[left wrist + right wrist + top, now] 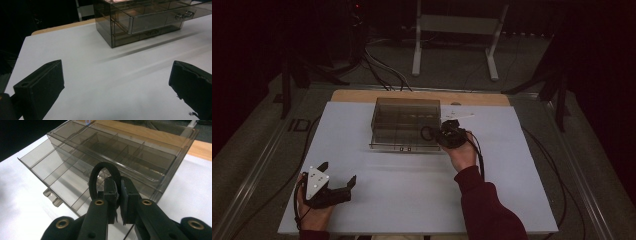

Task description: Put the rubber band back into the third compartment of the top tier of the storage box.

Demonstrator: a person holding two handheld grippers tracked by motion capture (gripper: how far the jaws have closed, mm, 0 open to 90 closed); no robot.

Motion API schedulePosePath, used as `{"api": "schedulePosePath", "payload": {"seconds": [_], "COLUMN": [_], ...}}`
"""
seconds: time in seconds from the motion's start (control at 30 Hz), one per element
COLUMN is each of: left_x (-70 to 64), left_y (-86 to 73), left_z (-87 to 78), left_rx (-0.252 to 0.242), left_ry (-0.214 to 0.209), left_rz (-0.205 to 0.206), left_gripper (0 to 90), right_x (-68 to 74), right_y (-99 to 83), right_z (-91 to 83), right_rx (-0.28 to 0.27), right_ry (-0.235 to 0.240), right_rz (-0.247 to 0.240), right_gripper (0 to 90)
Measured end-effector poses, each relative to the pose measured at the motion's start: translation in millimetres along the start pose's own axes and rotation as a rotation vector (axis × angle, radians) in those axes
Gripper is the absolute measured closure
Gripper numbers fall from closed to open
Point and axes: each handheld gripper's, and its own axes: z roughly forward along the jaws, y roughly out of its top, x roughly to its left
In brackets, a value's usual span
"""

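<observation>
A white table top (412, 200) under dim light carries my work, its far edge backed by a strip of bare wood (362, 95). Beyond it the room is dark: grey floor, loose cables (382, 70) and the white legs of a stand (457, 40).

On the far half of the table sits a smoked clear organizer box (406, 112), its top drawer (65, 177) pulled out toward me and split into long compartments by thin dividers.

My right gripper (447, 134) hangs at the drawer's right front corner, jaws pressed together on a black rubber ring (98, 176). In the right gripper view the ring stands upright as a loop above the pads, pinched at its lower right side, over the open drawer's near compartments. It is clear of the drawer floor as far as I can tell.

My left gripper (337, 175) rests near the table's left front corner, well apart from the box, jaws spread wide and holding nothing. The left gripper view looks across bare white surface toward the box's side and the pulled-out drawer with its small clear handle (184, 15).
</observation>
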Motion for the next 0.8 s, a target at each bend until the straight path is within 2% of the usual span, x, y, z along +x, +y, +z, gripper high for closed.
{"api": "schedulePosePath", "payload": {"seconds": [0.8], "left_x": [-0.2], "left_y": [-0.3], "left_z": [0.4], "left_rx": [0.002], "left_ry": [-0.006], "left_rz": [0.001], "left_gripper": [0.6], "right_x": [4.1], "right_y": [-7.6], "right_z": [15.5], "right_rx": [0.107], "right_ry": [0.005], "right_rz": [-0.012], "right_gripper": [83.2]}}
